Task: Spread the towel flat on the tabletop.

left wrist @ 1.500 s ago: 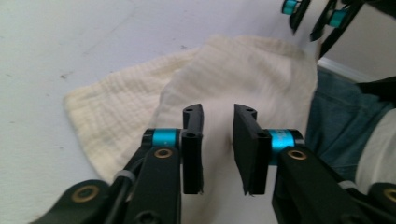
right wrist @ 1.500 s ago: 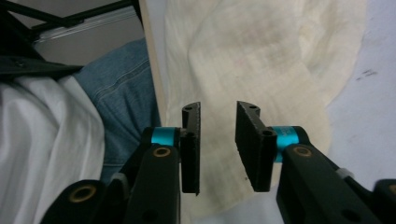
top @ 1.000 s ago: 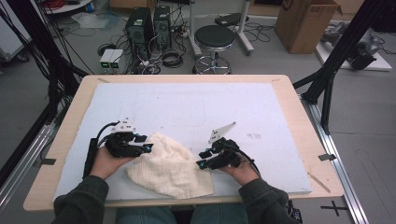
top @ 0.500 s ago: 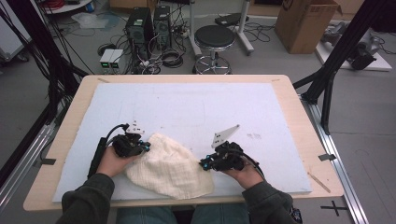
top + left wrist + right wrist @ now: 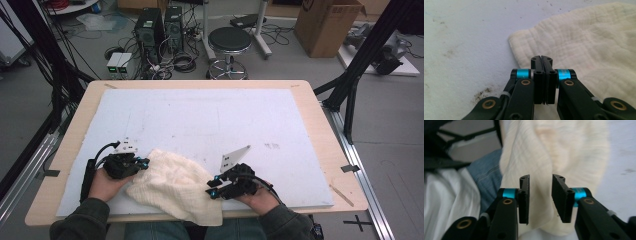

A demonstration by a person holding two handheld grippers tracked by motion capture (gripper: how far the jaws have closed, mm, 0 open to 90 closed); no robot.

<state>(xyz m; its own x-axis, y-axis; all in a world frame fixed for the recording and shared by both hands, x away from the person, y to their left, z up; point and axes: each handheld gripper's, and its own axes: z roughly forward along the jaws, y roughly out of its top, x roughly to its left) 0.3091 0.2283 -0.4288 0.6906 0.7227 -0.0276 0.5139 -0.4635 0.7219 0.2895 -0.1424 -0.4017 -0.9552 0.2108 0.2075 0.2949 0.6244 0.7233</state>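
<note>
The bench (image 5: 310, 125) is carrying a cream cloth (image 5: 175, 187), crumpled and spilling over the near edge, so folding is barely getting going. The left hand-held gripper (image 5: 541, 58) is sitting clenched over its corner, whether pinching it I can't tell; the right hand-held gripper (image 5: 540, 182) has just been opening, cloth between its jaws but unpressed.

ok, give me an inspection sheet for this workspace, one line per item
Surface: pale blue mat on a wooden table, with dark smudges.
Job's things: cream cloth, crumpled, at the near edge, part overhanging it.
Clutter: nothing seen.
Grippers: left gripper shut, fingers at the cloth's edge, whether it pinches fabric is unclear; right gripper open, its jaws have just been opening, cloth past them.
Cables: black cable by the left hand.
Surroundings: stool, computer towers, cardboard box.
</note>
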